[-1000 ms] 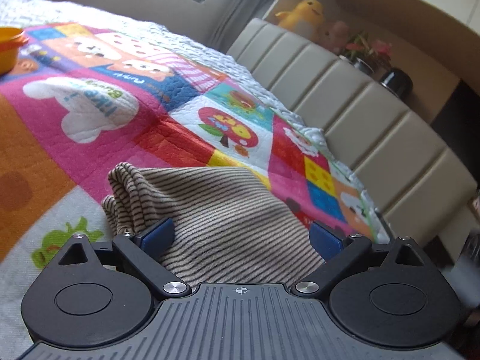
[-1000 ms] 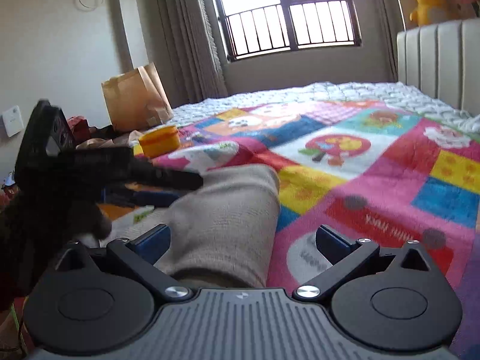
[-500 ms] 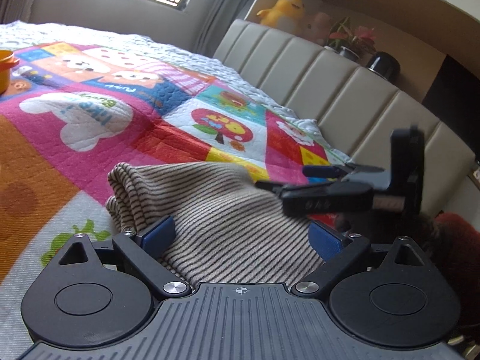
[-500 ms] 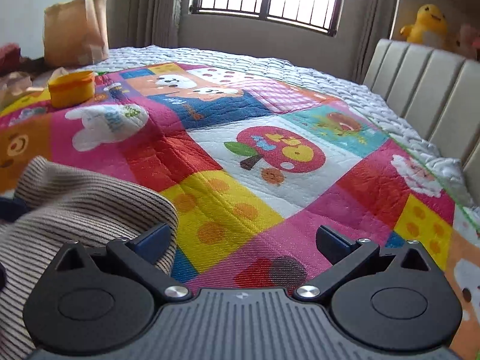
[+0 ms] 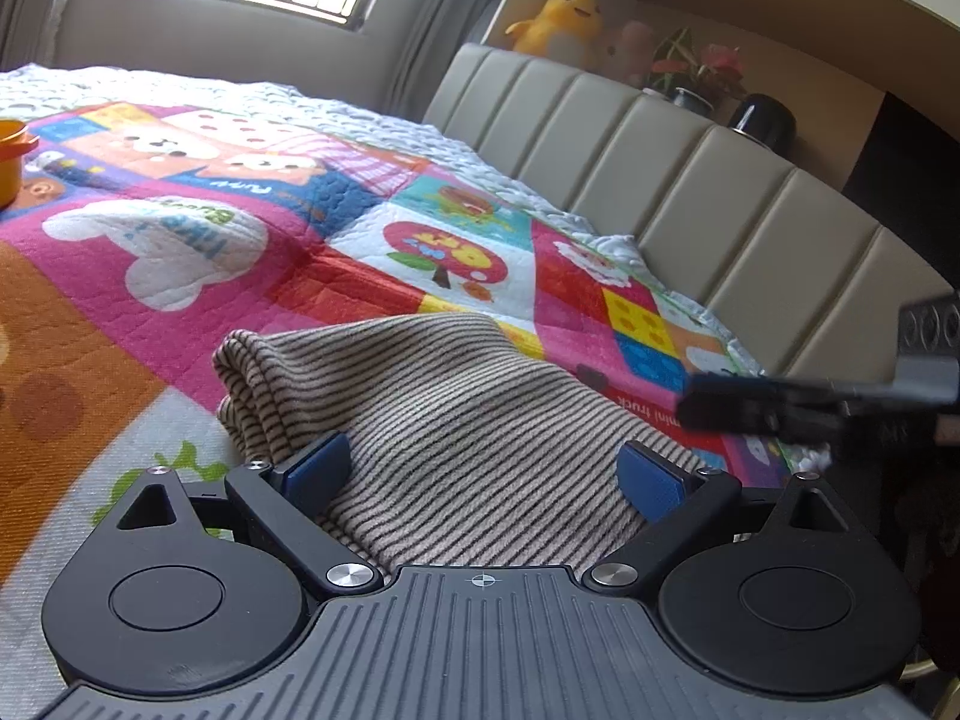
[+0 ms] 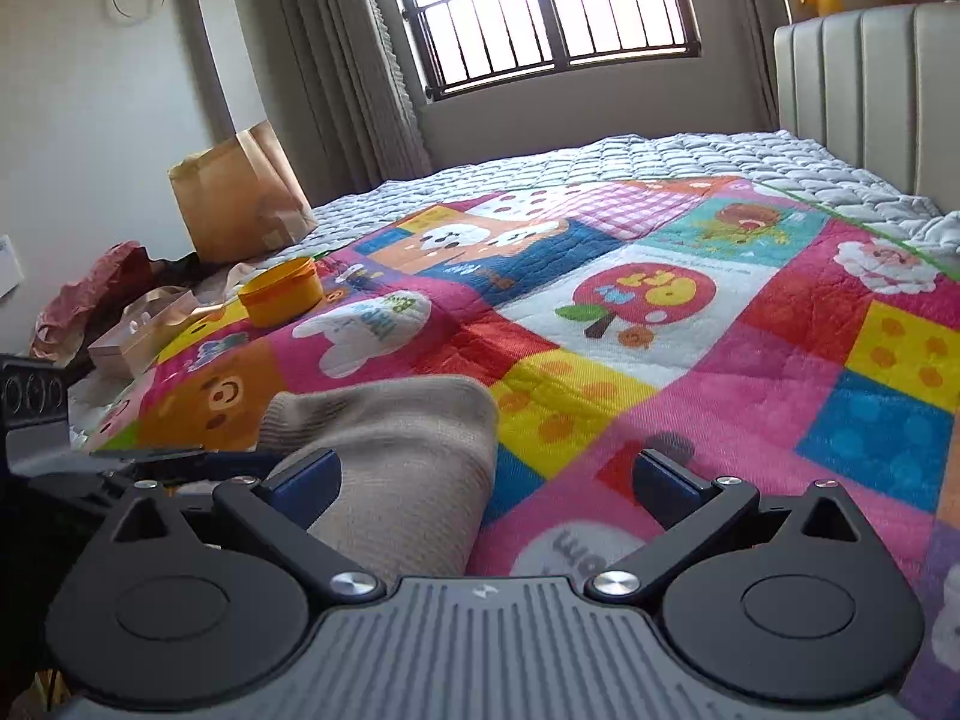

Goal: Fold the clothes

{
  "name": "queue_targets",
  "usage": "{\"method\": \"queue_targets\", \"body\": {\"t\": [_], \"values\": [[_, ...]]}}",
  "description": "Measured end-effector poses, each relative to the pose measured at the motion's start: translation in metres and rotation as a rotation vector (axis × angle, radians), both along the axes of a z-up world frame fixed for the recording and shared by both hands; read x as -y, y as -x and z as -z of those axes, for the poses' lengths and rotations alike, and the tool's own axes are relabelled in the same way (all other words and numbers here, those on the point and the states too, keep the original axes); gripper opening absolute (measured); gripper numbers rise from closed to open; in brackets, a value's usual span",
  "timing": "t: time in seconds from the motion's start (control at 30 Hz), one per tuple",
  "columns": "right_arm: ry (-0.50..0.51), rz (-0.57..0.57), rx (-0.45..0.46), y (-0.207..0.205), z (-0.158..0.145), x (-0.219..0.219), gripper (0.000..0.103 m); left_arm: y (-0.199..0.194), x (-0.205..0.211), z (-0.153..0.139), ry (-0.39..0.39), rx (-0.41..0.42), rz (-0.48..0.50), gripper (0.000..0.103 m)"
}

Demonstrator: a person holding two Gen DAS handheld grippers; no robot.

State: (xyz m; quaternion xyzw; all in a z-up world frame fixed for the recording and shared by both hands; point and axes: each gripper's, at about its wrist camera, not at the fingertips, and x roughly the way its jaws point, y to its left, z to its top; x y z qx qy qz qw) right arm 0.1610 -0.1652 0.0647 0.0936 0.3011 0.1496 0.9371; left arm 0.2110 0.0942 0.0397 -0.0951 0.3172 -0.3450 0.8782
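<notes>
garment, a folded beige knit with thin dark stripes (image 5: 456, 420), lies on the bright patchwork cartoon quilt (image 5: 180, 252) covering the bed. left gripper (image 5: 483, 471) hovers over it, blue-padded jaws spread wide, gripping nothing. right gripper (image 6: 486, 480) is likewise wide open and empty, the garment's edge near its left finger. an orange plastic tub (image 6: 282, 299) sits well apart.

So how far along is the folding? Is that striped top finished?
Partly, it seems. The striped top lies on the colourful quilt already doubled over, with layered edges at its far corner. Nothing is held: the left gripper and right gripper are both open over it. Whether another fold is left, I cannot tell; it looks loose, not flat.
</notes>
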Motion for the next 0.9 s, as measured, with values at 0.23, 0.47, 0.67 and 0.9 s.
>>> {"method": "queue_targets", "body": {"t": [0.23,0.47,0.67,0.9], "values": [[-0.120,0.009,-0.107,0.014,0.042,0.000,0.103,0.003,0.001,0.001,-0.012,0.016,0.002,0.099],[-0.041,0.038,-0.020,0.029,0.047,-0.014,0.103,0.024,-0.006,-0.018,-0.005,0.022,-0.094,0.100],[0.007,0.062,0.010,0.034,0.044,-0.021,0.103,0.058,-0.021,-0.012,-0.041,-0.023,-0.184,0.101],[-0.079,-0.021,-0.068,0.041,0.046,-0.021,0.103,0.065,-0.033,0.015,-0.085,-0.094,-0.230,0.103]]}}
